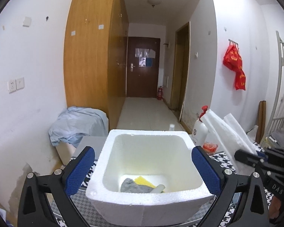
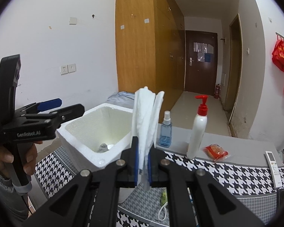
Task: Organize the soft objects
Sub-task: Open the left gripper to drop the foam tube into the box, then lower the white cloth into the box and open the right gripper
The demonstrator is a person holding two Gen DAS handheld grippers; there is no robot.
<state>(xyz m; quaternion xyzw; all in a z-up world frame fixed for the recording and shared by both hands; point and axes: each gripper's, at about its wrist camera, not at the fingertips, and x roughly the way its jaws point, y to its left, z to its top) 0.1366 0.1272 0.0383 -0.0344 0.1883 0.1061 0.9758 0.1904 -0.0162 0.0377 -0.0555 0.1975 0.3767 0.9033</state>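
Where foam box (image 1: 149,170) gapes: grey cloth (image 1: 135,186), yellow sponge (image 1: 143,181).

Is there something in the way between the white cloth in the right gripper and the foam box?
Nothing visible blocks it. The white cloth is clamped in the right gripper, and the foam box lies open-topped just left. The open left gripper hovers at the box's left edge.

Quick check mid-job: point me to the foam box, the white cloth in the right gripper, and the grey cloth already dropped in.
foam box (image 1: 142,207), left wrist view, near front wall.
white cloth (image 2: 146,117), right wrist view, middle of the folds.
grey cloth (image 1: 135,186), left wrist view, centre, on the box floor.
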